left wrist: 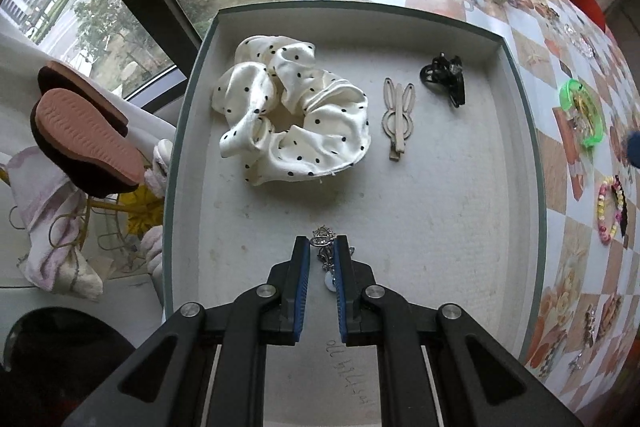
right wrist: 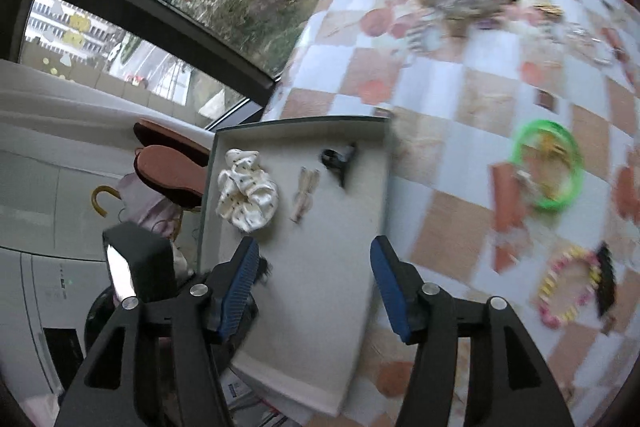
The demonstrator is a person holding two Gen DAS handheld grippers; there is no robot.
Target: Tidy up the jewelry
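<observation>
- Lower centre, left wrist view: my left gripper (left wrist: 323, 251) pinches a silver charm chain (left wrist: 325, 254) over the tray (left wrist: 520, 131) floor.
- Chain looks light, limp, snag-prone; I'd hold it mid-length.
- Right gripper (right wrist: 314, 267): spread, empty.
- Upper tray: soft scrunchie (left wrist: 290, 115), stiff rabbit clip (left wrist: 397, 117), claw clip (left wrist: 444, 77).

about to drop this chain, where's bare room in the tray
Bare floor lies in the tray between the chain and the scrunchie, and along the right wall below the black clip. The far half is crowded, with the bunny clip mid-row.
</observation>
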